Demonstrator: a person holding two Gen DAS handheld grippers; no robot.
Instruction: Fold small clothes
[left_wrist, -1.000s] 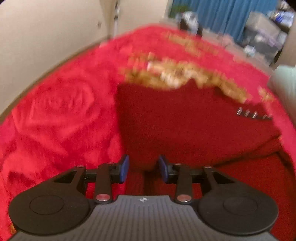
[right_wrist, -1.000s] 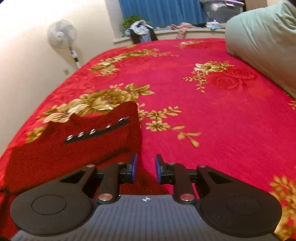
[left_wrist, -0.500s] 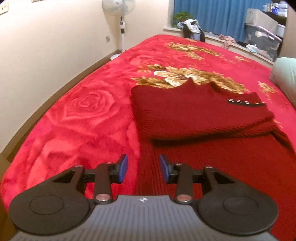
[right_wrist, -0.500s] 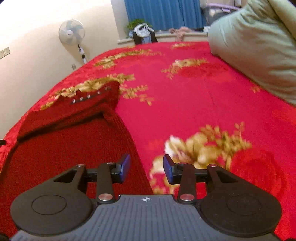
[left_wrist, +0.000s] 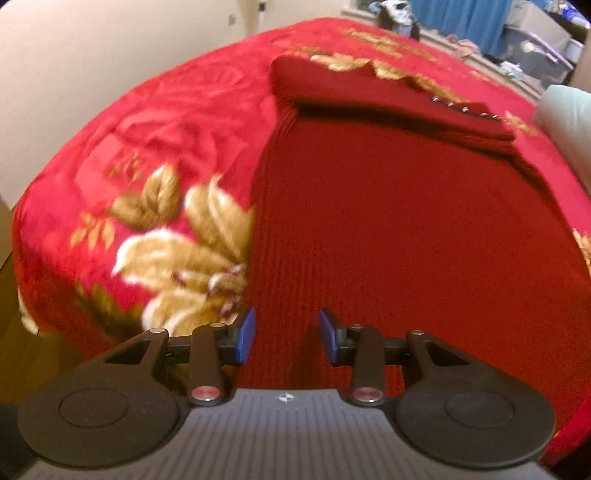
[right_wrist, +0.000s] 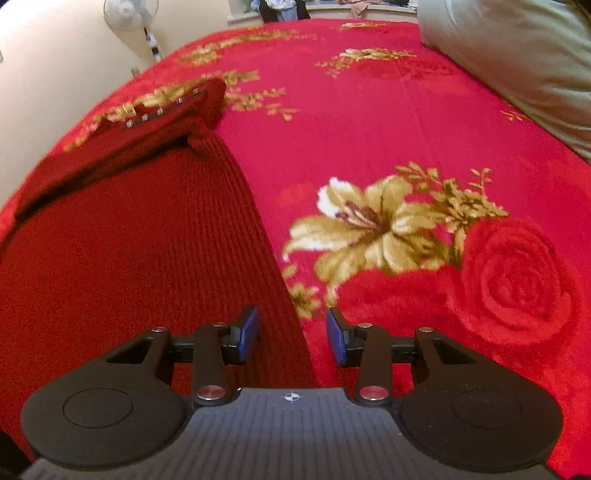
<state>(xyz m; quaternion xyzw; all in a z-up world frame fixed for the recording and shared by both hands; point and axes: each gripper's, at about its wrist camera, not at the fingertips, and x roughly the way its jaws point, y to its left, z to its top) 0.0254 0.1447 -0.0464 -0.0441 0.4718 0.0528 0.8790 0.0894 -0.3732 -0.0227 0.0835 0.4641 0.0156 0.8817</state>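
Observation:
A dark red ribbed knit garment lies flat on the red floral bedspread. Its far part is folded back toward me, showing a row of small metal studs. My left gripper is open and empty, over the garment's near left edge. In the right wrist view the same garment fills the left half, studs at the far fold. My right gripper is open and empty, straddling the garment's near right edge.
A pale green pillow lies at the far right of the bed. A standing fan and cream wall are on the left. The bed's left edge drops to a wooden floor. Blue curtains and clutter stand beyond the bed.
Both grippers have pulled back from the folded far part toward the garment's near end, staying open. The top fold now lies on the garment, far from both grippers.

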